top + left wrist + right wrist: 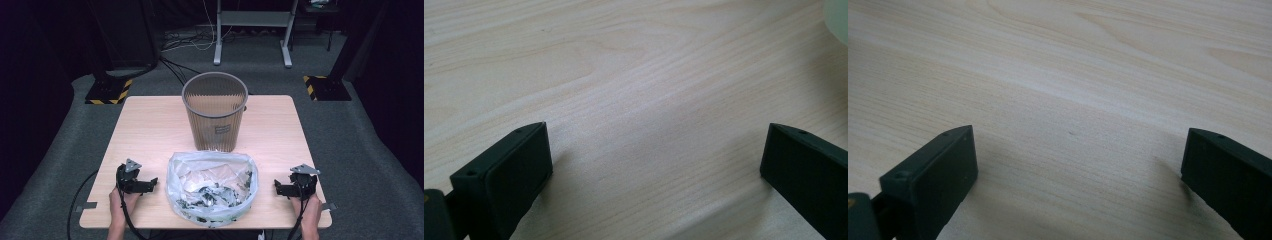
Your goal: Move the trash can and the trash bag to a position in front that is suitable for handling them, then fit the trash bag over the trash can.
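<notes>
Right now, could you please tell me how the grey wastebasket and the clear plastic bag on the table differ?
The wastebasket is grey, rigid and ribbed; the plastic bag is clear, soft and crumpled. The wastebasket stands tall at the table's far middle; the plastic bag sits low near the front edge. The plastic bag holds crumpled scraps; none show in the wastebasket. Both are open at the top.

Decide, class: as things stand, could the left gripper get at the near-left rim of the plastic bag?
Probably yes. The left gripper rests open on the table just left of the plastic bag, with bare wood between them and nothing in the way.
</notes>
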Motion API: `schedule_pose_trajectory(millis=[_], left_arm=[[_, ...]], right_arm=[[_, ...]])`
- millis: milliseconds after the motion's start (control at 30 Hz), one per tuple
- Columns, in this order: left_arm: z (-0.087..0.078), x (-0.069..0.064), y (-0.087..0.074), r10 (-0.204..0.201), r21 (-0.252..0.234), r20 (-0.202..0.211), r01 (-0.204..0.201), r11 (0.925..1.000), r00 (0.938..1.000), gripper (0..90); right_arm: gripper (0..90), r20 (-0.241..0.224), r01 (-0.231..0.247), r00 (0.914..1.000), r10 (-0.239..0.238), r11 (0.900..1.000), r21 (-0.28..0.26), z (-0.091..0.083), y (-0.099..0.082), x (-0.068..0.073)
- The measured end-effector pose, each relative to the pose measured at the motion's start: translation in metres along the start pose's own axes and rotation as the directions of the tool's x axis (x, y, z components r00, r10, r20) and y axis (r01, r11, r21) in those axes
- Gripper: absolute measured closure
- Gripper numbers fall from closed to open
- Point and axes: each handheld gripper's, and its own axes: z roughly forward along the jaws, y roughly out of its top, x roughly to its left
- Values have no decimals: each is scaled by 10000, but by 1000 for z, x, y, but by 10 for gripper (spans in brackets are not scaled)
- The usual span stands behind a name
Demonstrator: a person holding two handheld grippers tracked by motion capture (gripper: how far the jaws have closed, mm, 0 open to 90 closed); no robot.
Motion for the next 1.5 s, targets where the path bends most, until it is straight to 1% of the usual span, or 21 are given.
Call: schedule_pose_trajectory(millis=[467, 733, 867, 900, 933, 1033, 1067, 1133, 1200, 1267, 1367, 1433, 1467, 1500], left_arm=[[0, 0, 0, -1, -2, -7, 1, 10000, 10000, 0], [0, 0, 0, -3, -3, -2, 3, 10000, 10000, 0], [0, 0, 0, -5, 1, -2, 5, 10000, 10000, 0], [0, 0, 0, -1, 2, 8, 1, 10000, 10000, 0], [0, 0, 0, -5, -2, 9, 5, 10000, 10000, 0], [-1, 0, 0, -11, -48, -38, 11, 10000, 10000, 0], [-2, 0, -1, 15, -78, -16, -16, 10000, 10000, 0], [-5, 1, -1, -119, -366, -114, 115, 9993, 9999, 0], [-10, 2, -2, -348, -662, 6, 348, 9972, 9994, 0], [-16, 2, 0, -414, -850, 24, 414, 9955, 9991, 0], [-25, -1, 3, -579, -1209, 366, 619, 9907, 9977, 0], [-29, -4, 6, -491, -1330, 492, 553, 9896, 9976, 0], [-32, -7, 9, -423, -1415, 731, 524, 9886, 9964, 0], [-34, -9, 11, -375, -1449, 802, 489, 9882, 9961, 0]], right_arm=[[6, -13, 0, 10000, 0, 10000, 16, 0, 0, 0], [7, 69, 107, 9999, -107, 9999, 5, -1, 1, 1], [15, 129, 74, 9999, -74, 10000, -4, -1, 1, 0], [16, 116, 53, 9999, -52, 10000, -48, -2, 2, -1], [16, -66, -81, 9999, 80, 9999, -150, -3, 2, -2], [17, -384, -321, 9988, 310, 9991, -285, -6, 2, -2], [19, -376, -343, 9987, 330, 9989, -330, -8, 2, -1], [24, -404, -320, 9987, 301, 9983, -478, -13, 3, 0], [27, -442, -336, 9985, 307, 9974, -645, -20, 7, 2], [33, -549, -287, 9982, 241, 9961, -834, -27, 11, 5], [36, -673, -193, 9976, 129, 9952, -957, -34, 18, 9], [36, -772, -156, 9970, 77, 9946, -1030, -37, 22, 12], [38, -924, -129, 9957, 26, 9937, -1115, -41, 26, 15], [39, -1006, -108, 9949, -9, 9932, -1163, -43, 28, 17]])
